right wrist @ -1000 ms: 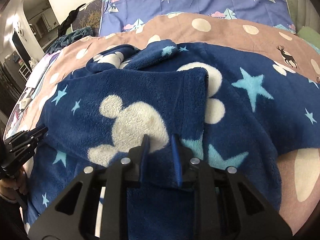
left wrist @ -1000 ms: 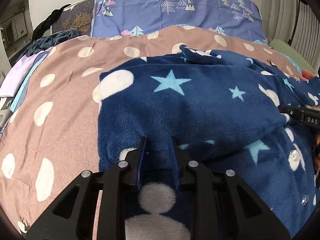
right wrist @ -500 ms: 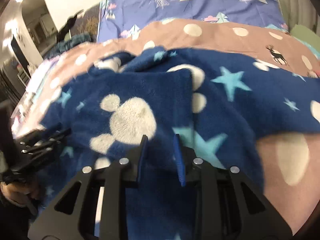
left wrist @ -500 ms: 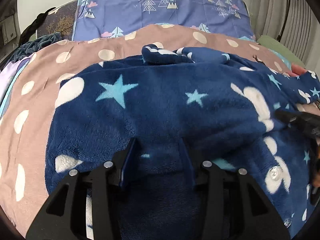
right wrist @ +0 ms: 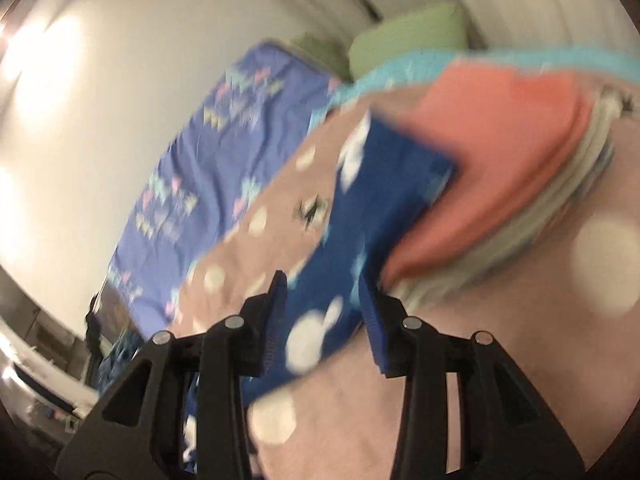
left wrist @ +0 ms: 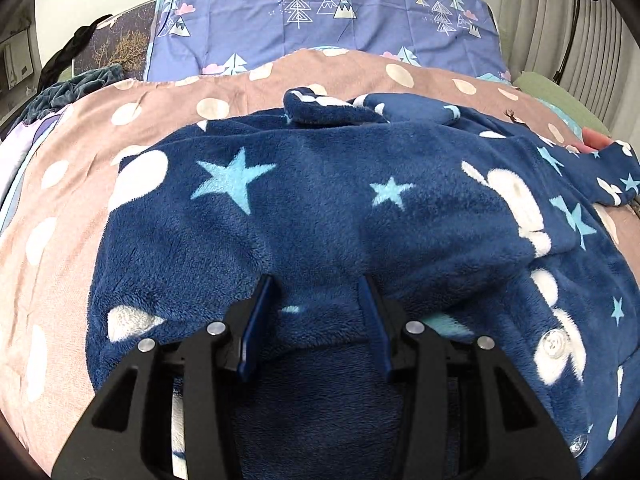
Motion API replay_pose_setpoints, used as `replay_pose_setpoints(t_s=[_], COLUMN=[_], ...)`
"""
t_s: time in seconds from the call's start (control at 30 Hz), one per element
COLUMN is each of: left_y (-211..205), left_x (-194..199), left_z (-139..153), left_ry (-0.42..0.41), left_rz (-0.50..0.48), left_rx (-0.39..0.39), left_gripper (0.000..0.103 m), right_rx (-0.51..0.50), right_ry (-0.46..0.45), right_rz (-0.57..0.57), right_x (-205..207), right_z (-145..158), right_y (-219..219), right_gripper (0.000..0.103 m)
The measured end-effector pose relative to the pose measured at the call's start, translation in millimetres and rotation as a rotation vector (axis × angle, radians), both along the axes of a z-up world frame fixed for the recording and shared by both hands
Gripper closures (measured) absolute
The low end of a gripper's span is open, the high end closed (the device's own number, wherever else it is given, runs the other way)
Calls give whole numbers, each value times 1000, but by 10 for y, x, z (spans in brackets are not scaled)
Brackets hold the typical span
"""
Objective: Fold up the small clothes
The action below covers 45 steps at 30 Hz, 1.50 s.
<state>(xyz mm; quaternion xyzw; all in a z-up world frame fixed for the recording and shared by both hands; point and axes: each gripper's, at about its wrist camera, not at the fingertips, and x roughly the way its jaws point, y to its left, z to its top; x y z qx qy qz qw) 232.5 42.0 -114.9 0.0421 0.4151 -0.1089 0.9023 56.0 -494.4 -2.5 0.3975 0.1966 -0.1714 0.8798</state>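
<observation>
A navy fleece garment with light-blue stars and cream mouse shapes lies spread on the bed, one side folded over its middle. My left gripper hovers over the near edge of that fold. Its jaws stand apart, with a hump of fleece between the blue pads, which do not pinch it. The right wrist view is blurred and rolled sideways. In it, my right gripper has its jaws opening over the bedcover. One navy sleeve stretches away beyond the fingers, and nothing is gripped.
A brown bedcover with cream dots lies under everything. A purple tree-print pillow is at the head. A stack of folded clothes, coral on top, sits beside the sleeve's end. A green pillow lies behind it.
The left jaws, shut on the fleece edge a second ago, have spread. The right gripper has let go of the folded flap, swung away fast and rolled. It now faces the sleeve and the stack.
</observation>
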Motion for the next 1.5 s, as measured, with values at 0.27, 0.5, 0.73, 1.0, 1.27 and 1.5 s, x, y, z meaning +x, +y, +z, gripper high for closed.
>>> replay_pose_setpoints(t_s=[0.27, 0.5, 0.73, 1.0, 1.27, 1.5], left_y=[33, 44, 68, 140, 247, -246], left_x=[-3, -1, 6, 10, -6, 289], left_z=[-5, -2, 2, 7, 156, 355], left_ry=[4, 5, 8, 13, 21, 149], left_rz=[-1, -1, -2, -5, -30, -161], left_rx=[-22, -29, -47, -102, -279, -529], left_gripper=[57, 57, 57, 57, 56, 36], right_rx=[81, 91, -85, -182, -261, -232], right_ry=[78, 86, -78, -30, 87, 66], right_rz=[-97, -96, 133, 814, 960, 956], right_x=[91, 307, 770, 1561, 1596, 1495], right_z=[-102, -234, 339, -153, -805, -911], right_y=[-638, -647, 395, 3024, 3518, 3493], right_gripper=[38, 94, 94, 94, 90, 89])
